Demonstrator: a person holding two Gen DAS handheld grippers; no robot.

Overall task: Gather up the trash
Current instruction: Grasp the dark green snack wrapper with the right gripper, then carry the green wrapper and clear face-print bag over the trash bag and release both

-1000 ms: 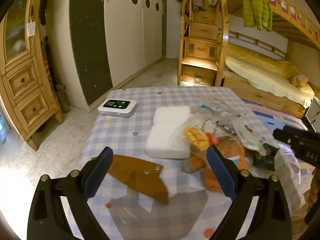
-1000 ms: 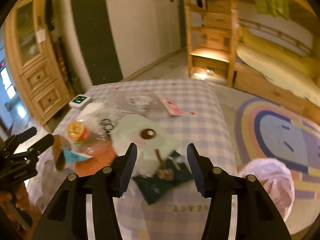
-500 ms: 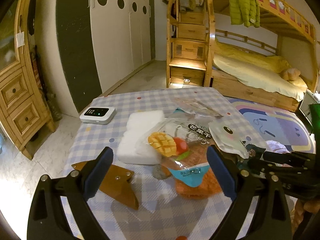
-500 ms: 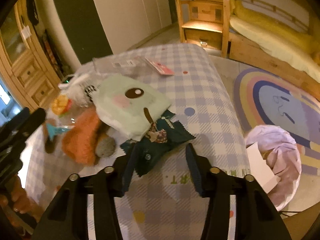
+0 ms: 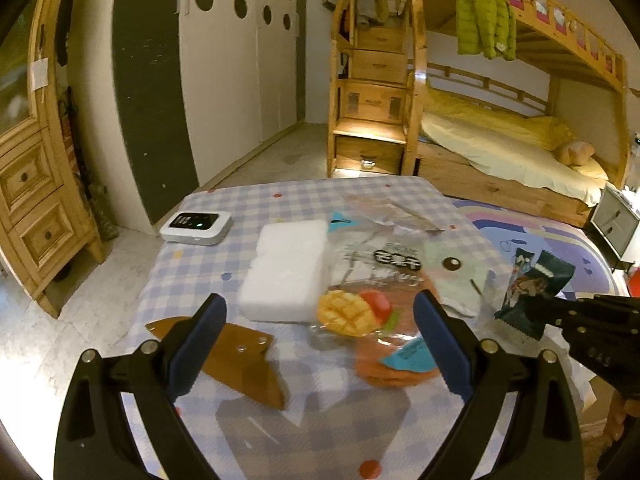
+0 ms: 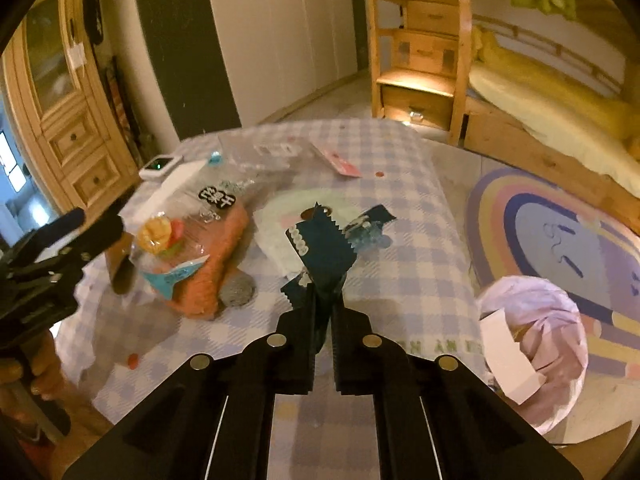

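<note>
The right gripper [image 6: 325, 300] has just closed, pinching a dark green snack wrapper [image 6: 326, 246] at frame centre; the left gripper [image 5: 318, 354] gapes empty. Mango bag [image 6: 176, 240], clear wrappers and the pink-lined trash bag [image 6: 536, 344] at lower right await.

On the worktop [image 5: 192, 272], a foam block [image 5: 286, 270] lies left of the mango packet [image 5: 360, 312]; a lined bin [image 6: 536, 344] stands on the floor to the right.
</note>
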